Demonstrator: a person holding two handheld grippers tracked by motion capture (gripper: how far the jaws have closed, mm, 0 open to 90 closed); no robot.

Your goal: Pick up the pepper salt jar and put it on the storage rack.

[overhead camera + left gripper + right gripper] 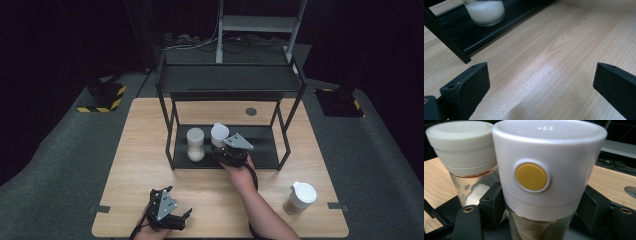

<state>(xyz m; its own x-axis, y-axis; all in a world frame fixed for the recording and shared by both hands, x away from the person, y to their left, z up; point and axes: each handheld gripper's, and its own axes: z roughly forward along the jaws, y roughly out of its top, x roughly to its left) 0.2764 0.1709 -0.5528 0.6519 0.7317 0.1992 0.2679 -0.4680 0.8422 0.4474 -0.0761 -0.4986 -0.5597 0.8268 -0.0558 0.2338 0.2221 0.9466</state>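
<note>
On the lower shelf [260, 150] of the black rack, a white-lidded jar [549, 170] with a yellow button is clamped by the right tongs [223, 145], just beside a sugar jar [195, 144]. Near the worktop's [145, 150] front edge, the left tongs [172, 205] are held agape, gripping nothing.
</note>
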